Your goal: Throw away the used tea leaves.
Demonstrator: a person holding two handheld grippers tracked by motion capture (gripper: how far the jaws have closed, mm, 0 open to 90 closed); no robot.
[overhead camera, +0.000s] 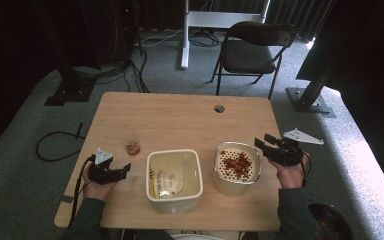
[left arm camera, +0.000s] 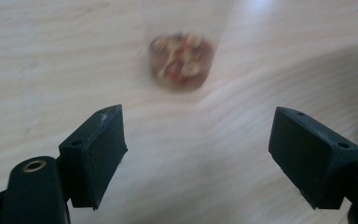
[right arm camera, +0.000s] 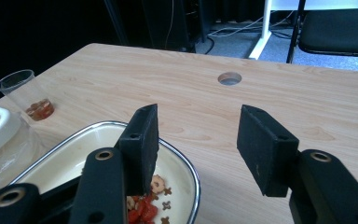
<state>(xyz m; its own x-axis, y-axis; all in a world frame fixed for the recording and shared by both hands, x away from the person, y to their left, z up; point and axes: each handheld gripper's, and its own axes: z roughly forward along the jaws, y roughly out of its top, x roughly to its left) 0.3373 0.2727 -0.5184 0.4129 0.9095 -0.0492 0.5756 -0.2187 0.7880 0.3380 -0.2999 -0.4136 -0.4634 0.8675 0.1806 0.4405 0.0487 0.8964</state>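
approaching the plastic cup (left arm camera: 182, 60) with empty, parted jaws, the left gripper (left arm camera: 198, 158) could tip it; right gripper (right arm camera: 198, 149) jaws likewise parted, empty.

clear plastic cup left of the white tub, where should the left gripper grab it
Grip the clear plastic cup around its side wall, near mid-height. It stands upright and tapers toward the base, with snack bits at the bottom. Bring the open left gripper in level from the person's side, where it already sits.

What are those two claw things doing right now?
Left gripper: jaws open, holding nothing.
Right gripper: jaws open, holding nothing.
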